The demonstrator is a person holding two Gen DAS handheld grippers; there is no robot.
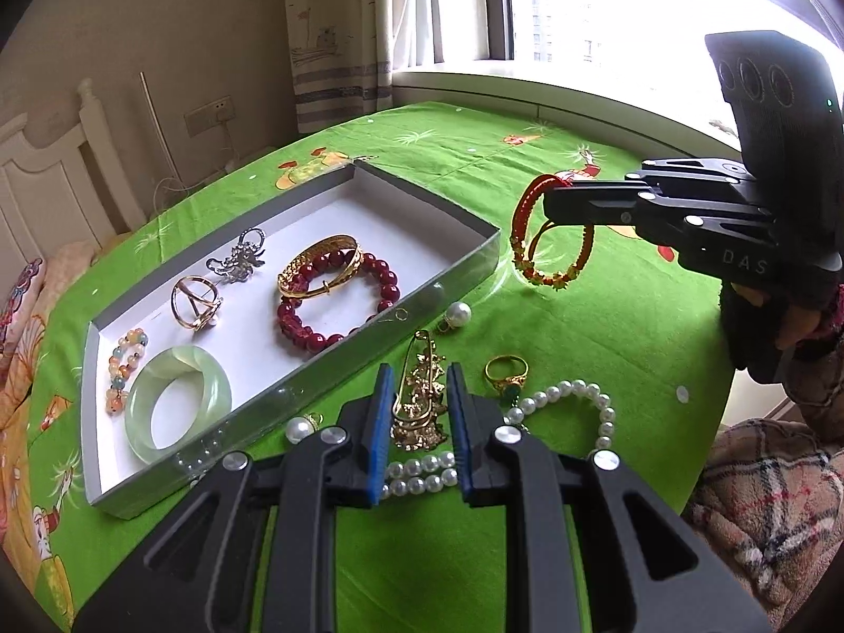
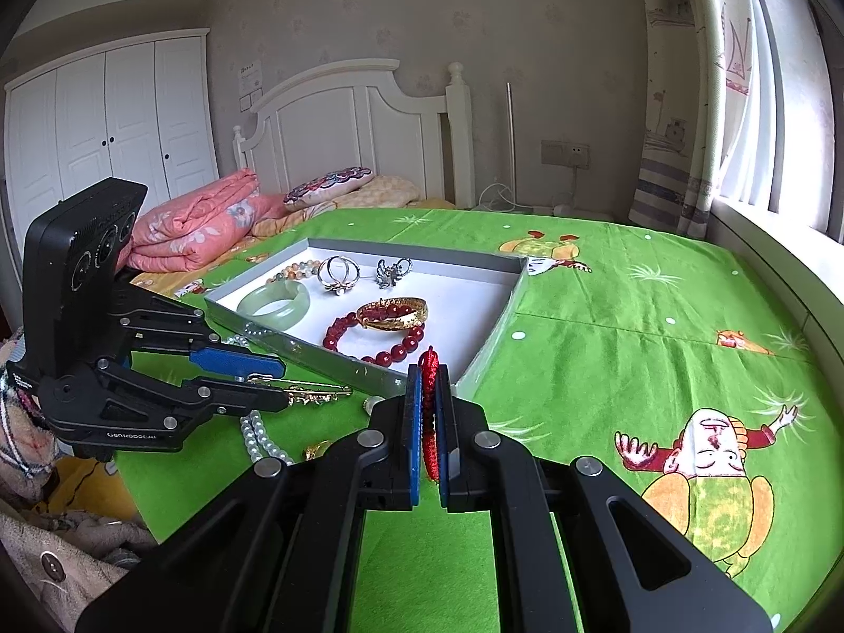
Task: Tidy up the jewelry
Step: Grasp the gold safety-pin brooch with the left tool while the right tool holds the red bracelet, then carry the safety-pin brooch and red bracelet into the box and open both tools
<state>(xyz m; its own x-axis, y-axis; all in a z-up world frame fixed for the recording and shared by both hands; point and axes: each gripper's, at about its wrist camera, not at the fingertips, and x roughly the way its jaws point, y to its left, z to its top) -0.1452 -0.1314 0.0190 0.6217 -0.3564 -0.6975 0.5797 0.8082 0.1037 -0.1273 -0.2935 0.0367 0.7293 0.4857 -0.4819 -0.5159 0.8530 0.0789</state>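
Observation:
A shallow grey box (image 1: 469, 274) (image 2: 506, 306) lies on the green cloth. It holds a jade bangle (image 1: 179, 401), a dark red bead bracelet (image 1: 337, 290), a gold bangle (image 1: 322, 264), a pastel bead bracelet (image 1: 124, 364) and two brooches. My left gripper (image 1: 420, 395) (image 2: 274, 382) is open, its fingers on either side of a gold brooch (image 1: 419, 406) on the cloth. My right gripper (image 2: 428, 401) (image 1: 554, 200) is shut on a red cord bracelet (image 1: 548, 253) (image 2: 431, 422), held in the air right of the box.
Loose on the cloth near the box lie a pearl necklace (image 1: 569, 411), a gold ring with a green stone (image 1: 506, 372) and pearl earrings (image 1: 456, 314). A bed with pink bedding (image 2: 195, 221) stands behind, a window (image 1: 633, 5) at the right.

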